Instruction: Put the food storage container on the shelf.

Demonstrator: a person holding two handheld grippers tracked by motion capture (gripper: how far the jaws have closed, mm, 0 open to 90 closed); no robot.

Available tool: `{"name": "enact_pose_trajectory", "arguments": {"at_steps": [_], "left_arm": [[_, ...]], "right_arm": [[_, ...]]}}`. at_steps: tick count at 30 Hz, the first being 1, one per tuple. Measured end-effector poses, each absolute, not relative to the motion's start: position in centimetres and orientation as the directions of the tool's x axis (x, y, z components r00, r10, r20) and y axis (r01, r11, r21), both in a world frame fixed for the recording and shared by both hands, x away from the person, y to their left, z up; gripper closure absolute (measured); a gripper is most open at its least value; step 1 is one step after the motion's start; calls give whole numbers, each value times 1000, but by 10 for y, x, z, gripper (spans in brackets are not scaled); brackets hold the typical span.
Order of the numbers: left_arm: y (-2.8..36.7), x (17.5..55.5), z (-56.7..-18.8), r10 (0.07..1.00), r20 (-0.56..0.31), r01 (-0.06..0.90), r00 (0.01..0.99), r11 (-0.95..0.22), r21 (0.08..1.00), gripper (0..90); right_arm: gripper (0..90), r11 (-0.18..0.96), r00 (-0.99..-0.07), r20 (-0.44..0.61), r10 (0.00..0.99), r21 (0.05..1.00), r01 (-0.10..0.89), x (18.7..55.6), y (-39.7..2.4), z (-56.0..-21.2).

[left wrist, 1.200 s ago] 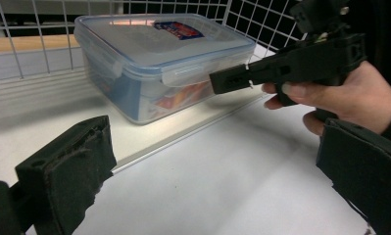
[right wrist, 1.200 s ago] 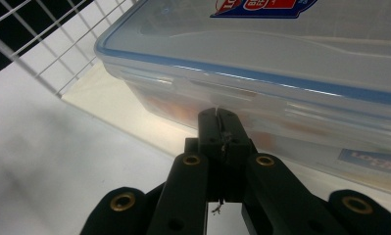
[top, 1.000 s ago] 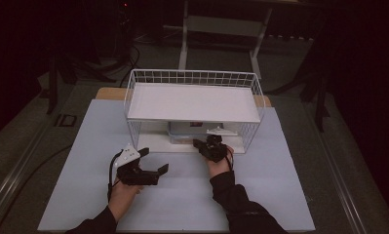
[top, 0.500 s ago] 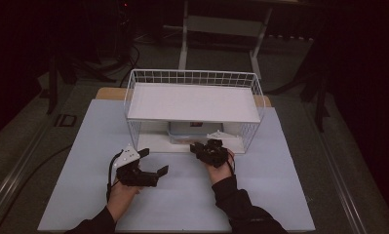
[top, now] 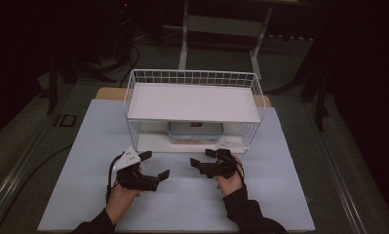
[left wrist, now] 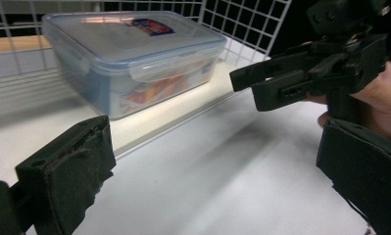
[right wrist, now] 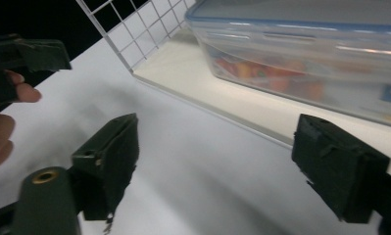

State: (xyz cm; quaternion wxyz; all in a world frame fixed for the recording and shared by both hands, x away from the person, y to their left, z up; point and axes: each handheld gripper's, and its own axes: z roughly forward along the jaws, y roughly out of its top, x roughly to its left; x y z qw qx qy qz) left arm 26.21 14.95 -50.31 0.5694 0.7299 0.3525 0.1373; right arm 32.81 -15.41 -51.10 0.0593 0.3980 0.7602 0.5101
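A clear plastic container (top: 195,131) with a blue-rimmed lid and colourful contents sits on the bottom shelf of a white wire rack (top: 192,78). In the left gripper view the container (left wrist: 129,54) is ahead and to the left. In the right gripper view the container (right wrist: 305,49) is close ahead. My left gripper (top: 155,164) is open above the white tabletop (top: 182,204), in front of the rack's left part, angled toward the right gripper. My right gripper (top: 201,157) is open too, just short of the shelf's front edge. Both grippers are empty: left gripper (left wrist: 212,171), right gripper (right wrist: 222,166).
A flat white top shelf (top: 192,101) covers the rack, leaving a low opening at the front. The other hand's gripper (left wrist: 320,63) faces my left jaws at close range. A hand (right wrist: 2,122) shows at the left of the right gripper view. Dark floor and cables surround the table.
My right gripper has drawn back from the rack's front toward the person. The left gripper has hardly moved.
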Motion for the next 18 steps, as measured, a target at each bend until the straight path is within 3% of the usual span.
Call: {"name": "enact_pose_trajectory", "arguments": {"at_steps": [18], "left_arm": [[172,241,-496,628,-212,368,748,-127,921,8]], "right_arm": [[164,206,-697,178,695,879,430,282,-203,-493]]}}
